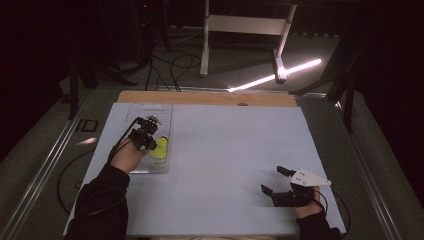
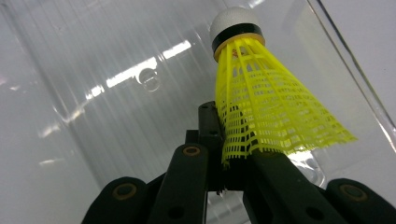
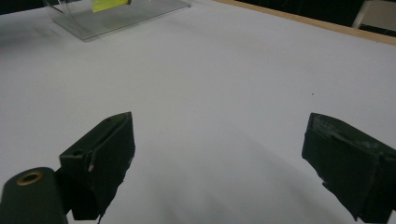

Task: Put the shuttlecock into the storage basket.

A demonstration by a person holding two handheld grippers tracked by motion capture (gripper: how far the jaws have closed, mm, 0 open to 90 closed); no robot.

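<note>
A yellow shuttlecock [image 2: 271,112] with a white cork tip and a black band hangs inside a clear plastic box [image 1: 150,112] at the table's left. My left gripper [image 2: 229,158] is shut on the rim of its mesh skirt, cork pointing away from the camera. In the high view the left gripper [image 1: 148,141] reaches into the box beside the shuttlecock [image 1: 160,148]. My right gripper [image 1: 274,180] rests low over the sheet at the front right, its jaws wide open with nothing between them. The right gripper view shows its two black fingers [image 3: 100,158] spread over bare sheet.
A pale sheet [image 1: 225,150] covers the table, with a wooden edge [image 1: 200,97] at the back. In the right gripper view the clear box [image 3: 116,16] lies far off at the upper left. Beyond the table stand a white frame [image 1: 245,25], cables and a bright floor strip.
</note>
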